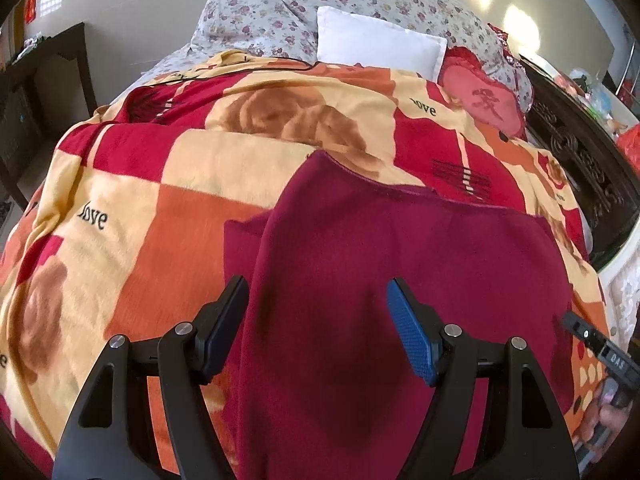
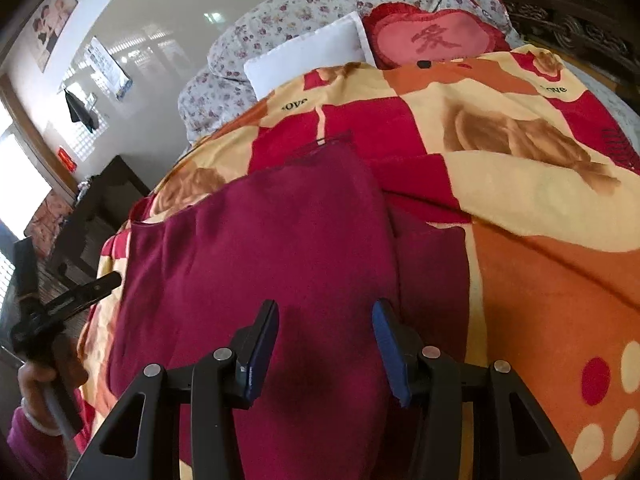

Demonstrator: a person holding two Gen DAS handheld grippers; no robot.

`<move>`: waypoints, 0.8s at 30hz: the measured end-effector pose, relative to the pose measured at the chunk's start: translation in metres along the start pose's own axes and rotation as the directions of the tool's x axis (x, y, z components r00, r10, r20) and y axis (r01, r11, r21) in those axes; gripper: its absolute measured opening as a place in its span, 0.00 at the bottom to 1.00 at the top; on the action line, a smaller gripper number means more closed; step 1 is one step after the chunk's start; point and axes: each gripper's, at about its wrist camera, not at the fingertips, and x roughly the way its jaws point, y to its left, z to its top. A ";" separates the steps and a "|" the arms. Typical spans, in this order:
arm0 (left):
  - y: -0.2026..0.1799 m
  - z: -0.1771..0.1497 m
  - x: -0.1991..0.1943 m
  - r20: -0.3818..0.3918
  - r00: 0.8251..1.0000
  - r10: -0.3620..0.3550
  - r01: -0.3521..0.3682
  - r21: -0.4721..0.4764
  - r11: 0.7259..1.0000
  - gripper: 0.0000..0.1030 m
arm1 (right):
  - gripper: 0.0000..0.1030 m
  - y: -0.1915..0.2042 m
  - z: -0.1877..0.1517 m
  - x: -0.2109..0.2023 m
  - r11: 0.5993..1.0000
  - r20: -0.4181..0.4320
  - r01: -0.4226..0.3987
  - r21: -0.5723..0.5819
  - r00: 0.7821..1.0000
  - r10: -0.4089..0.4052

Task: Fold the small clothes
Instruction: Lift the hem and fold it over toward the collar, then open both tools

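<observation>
A maroon garment (image 1: 400,272) lies flat on a red, orange and cream blanket (image 1: 132,184), with one layer folded over and a flap (image 1: 240,240) sticking out at its left. My left gripper (image 1: 317,294) hovers open over the garment's near part, with only flat cloth under the gap. In the right wrist view the same garment (image 2: 280,248) fills the middle. My right gripper (image 2: 326,314) stands open above it, its blue pads apart and pinching nothing. Each gripper shows at the edge of the other's view: the right gripper (image 1: 578,326) and the left gripper (image 2: 102,283), both hand-held.
At the bed's head lie floral pillows (image 1: 256,20), a white pillow (image 1: 380,42) and a red heart cushion (image 1: 486,100). A dark carved headboard (image 1: 576,152) runs along the right. A dark table (image 2: 100,196) stands beside the bed. A hand in a magenta sleeve (image 2: 28,432) holds the left gripper.
</observation>
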 end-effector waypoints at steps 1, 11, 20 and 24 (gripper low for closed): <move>0.000 -0.003 -0.003 0.001 1.000 0.001 -0.001 0.004 1.000 0.70 | 0.45 0.003 0.000 -0.004 1.000 -0.003 0.007 -0.002 1.000 -0.007; 0.013 -0.037 -0.021 -0.041 0.998 -0.041 0.040 -0.021 0.999 0.70 | 0.46 -0.009 -0.035 -0.048 0.999 -0.034 0.025 0.021 0.999 -0.024; 0.025 -0.078 -0.025 -0.093 0.994 -0.048 0.044 -0.050 0.998 0.70 | 0.47 -0.021 -0.068 -0.050 0.997 -0.104 -0.044 0.061 0.993 0.050; 0.026 -0.089 -0.024 -0.116 0.992 -0.051 0.045 -0.058 0.997 0.70 | 0.27 -0.004 -0.076 -0.036 0.999 -0.126 -0.028 -0.033 0.992 0.024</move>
